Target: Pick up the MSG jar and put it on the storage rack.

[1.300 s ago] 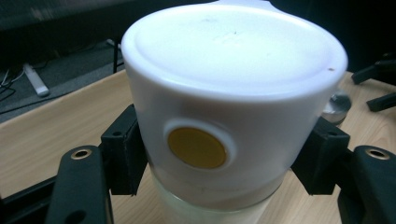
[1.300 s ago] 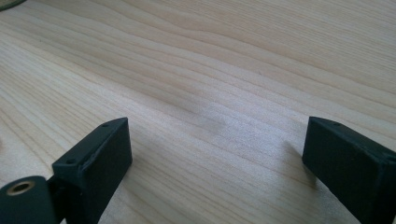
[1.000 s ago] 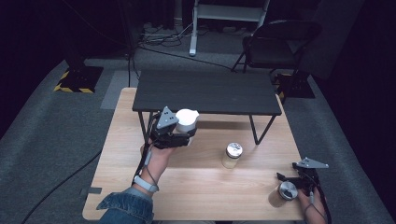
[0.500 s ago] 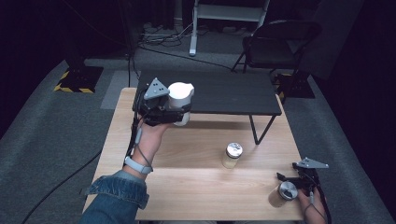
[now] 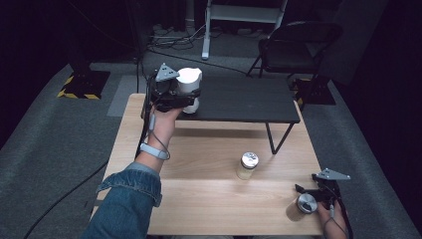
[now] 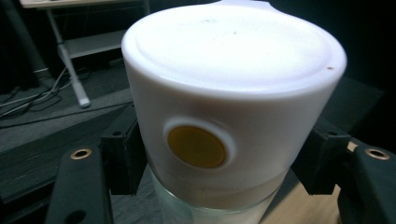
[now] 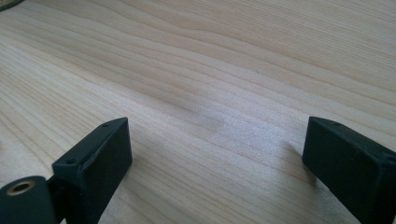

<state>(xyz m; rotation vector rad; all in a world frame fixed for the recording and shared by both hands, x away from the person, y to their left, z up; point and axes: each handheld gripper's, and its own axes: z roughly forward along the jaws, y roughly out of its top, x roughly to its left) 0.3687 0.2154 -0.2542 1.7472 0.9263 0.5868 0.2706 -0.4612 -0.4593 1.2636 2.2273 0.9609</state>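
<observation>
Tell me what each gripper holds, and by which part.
Left gripper clamps the white-lidded glass jar by its lid's sides; right gripper holds nothing.

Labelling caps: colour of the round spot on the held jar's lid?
Mustard-yellow spot on the white lid; left gripper view.

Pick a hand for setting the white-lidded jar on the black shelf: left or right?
Left. Its tongs already clamp the white-lidded jar, held over the black shelf. The right tongs stand open and empty over the wooden table.

Dark room, grey carpet (image 5: 59,144), black chair (image 5: 293,42), floor cables (image 5: 171,42).
</observation>
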